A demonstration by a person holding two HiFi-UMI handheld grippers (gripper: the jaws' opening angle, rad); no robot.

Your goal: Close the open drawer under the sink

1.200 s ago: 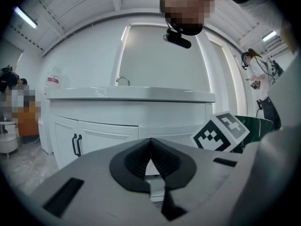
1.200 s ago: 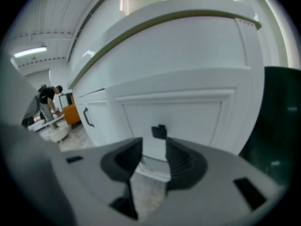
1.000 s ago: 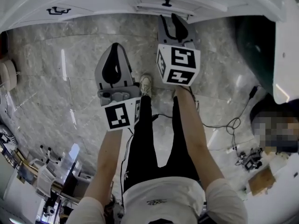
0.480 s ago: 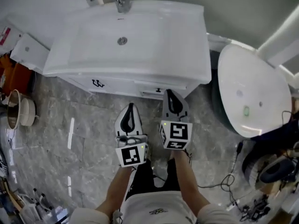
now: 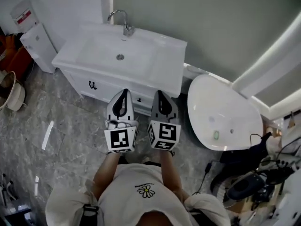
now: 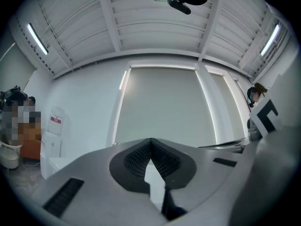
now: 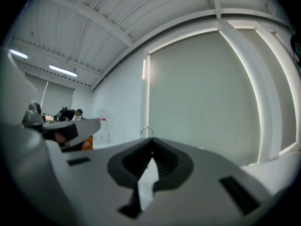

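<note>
The drawer (image 5: 141, 100) sits in the cabinet front under the sink (image 5: 96, 55), its dark handle showing between the two grippers; whether it is fully in I cannot tell. The left gripper (image 5: 123, 92) has its jaws together, empty. The right gripper (image 5: 160, 94) jaws have just been closing and now meet on nothing.

Grey marbled floor tiles (image 5: 61, 126) fill the lower left. A plain grey-green wall (image 5: 202, 22) spans the top, and a bright light strip (image 5: 275, 55) crosses the upper right.

White sink (image 5: 141, 55); grey veined floor (image 5: 56, 126); black-and-white markers on left gripper (image 5: 124, 91) and right gripper (image 5: 159, 92).
</note>
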